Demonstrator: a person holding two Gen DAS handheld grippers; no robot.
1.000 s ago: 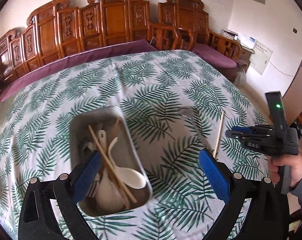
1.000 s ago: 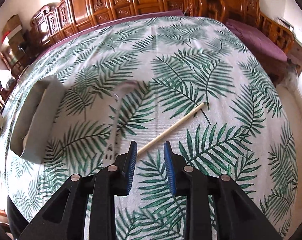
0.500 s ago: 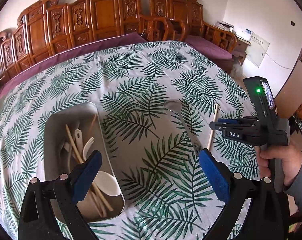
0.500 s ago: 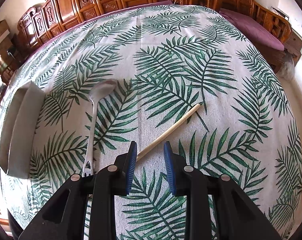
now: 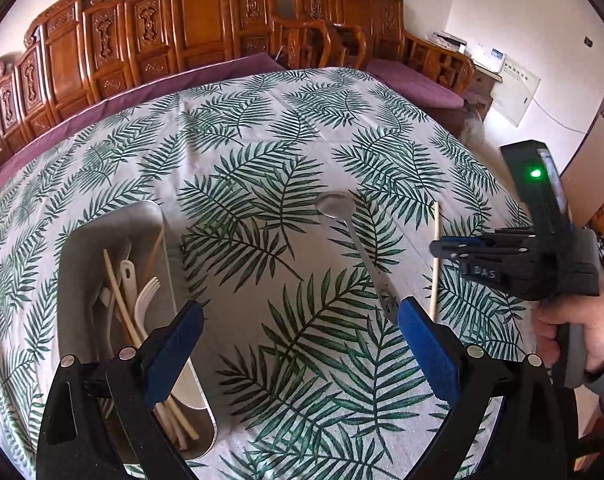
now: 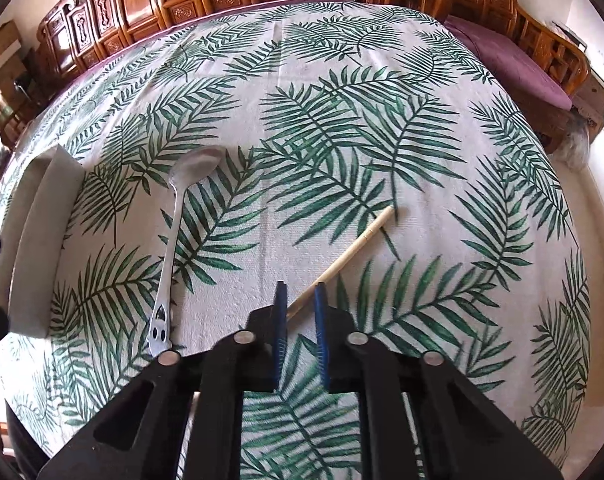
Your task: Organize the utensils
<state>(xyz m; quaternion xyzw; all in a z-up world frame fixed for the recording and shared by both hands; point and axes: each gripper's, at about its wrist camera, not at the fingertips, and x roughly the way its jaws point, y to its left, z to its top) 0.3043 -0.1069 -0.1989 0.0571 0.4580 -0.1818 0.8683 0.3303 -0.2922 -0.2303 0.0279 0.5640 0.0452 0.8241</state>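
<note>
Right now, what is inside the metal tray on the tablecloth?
The metal tray holds a white plastic fork, chopsticks and other white utensils. Its near end is covered by the left gripper, so anything there stays unseen.

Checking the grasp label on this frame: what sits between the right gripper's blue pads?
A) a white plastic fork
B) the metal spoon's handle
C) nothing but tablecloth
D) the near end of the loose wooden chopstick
D: in the right wrist view the right gripper has its pads closed in on the near end of the chopstick, while the metal spoon lies apart on the cloth.
</note>
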